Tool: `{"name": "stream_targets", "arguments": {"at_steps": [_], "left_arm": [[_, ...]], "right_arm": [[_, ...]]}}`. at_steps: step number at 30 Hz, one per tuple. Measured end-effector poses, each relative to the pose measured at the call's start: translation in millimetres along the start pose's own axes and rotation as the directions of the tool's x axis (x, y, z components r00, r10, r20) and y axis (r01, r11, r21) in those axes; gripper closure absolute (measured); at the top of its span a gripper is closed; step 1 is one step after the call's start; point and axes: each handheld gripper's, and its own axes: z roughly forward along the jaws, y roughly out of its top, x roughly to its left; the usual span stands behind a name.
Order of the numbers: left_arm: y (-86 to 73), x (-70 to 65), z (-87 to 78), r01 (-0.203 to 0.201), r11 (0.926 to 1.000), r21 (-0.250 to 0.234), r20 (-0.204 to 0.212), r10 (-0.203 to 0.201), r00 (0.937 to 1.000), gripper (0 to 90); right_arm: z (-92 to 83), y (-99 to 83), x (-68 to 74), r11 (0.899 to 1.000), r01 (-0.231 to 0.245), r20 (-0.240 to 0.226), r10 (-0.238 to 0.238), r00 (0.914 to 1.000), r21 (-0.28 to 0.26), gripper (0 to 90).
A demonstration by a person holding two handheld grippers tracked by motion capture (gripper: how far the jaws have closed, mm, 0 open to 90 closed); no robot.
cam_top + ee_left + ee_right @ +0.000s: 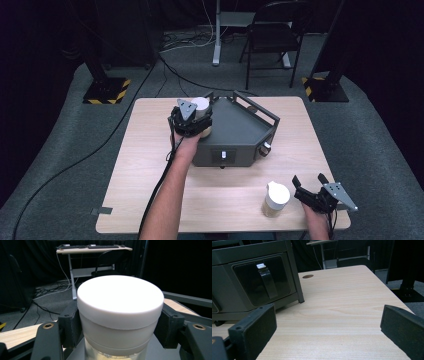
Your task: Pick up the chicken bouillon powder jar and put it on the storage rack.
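A jar with a white lid (201, 105) (118, 297) is at the left corner of the dark grey box (235, 130), over its flat top. My left gripper (199, 119) (119, 327) is shut on the jar, with its pads (71, 327) pressing both sides just under the lid. I cannot tell whether the jar rests on the box. A second white-lidded jar (276, 198) stands upright near the table's front edge. Just right of it, my right gripper (309, 181) (329, 327) is open with nothing but bare tabletop between its jaws.
The box (252, 277) has a raised rail round its top and a front latch (267, 280) facing me. The wooden table (150, 190) sits on grey carpet. A folding chair (272, 35) and a desk leg stand beyond it, with cables on the floor.
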Motion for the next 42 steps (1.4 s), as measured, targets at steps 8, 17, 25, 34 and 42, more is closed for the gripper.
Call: {"name": "stream_targets", "arguments": {"at_steps": [8, 17, 25, 34, 42], "left_arm": [[3.4, -0.1, -2.6, 0.039, 0.9992, 0.000, -0.013, -0.039, 0.9991, 12.7], [2.9, 0.7, -9.3, 0.045, 0.9990, -0.005, 0.001, -0.045, 0.9990, 2.2], [-1.2, -8.9, -25.4, 0.018, 0.9996, -0.024, 0.002, -0.018, 0.9998, 2.5], [-2.8, -6.6, -42.7, -0.015, 0.9982, -0.058, 0.020, 0.016, 0.9997, 2.5], [-15.4, 1.6, -52.1, -0.005, 0.9976, -0.069, 0.051, 0.009, 0.9987, 1.7]], "right_arm": [[0.1, 0.1, 0.3, 1.000, -0.005, 0.004, 0.005, 1.0000, 0.000, 0.0], [0.2, 0.2, 0.5, 1.000, -0.003, 0.005, 0.003, 1.0000, 0.001, 0.0], [1.1, 1.7, -3.5, 1.000, -0.005, -0.015, 0.005, 0.9999, 0.009, 0.0], [1.3, 1.9, -3.8, 1.000, -0.003, -0.017, 0.004, 0.9999, 0.010, 0.0], [0.8, 1.1, -4.6, 1.000, -0.009, -0.019, 0.009, 0.9998, 0.005, 0.0]]}}
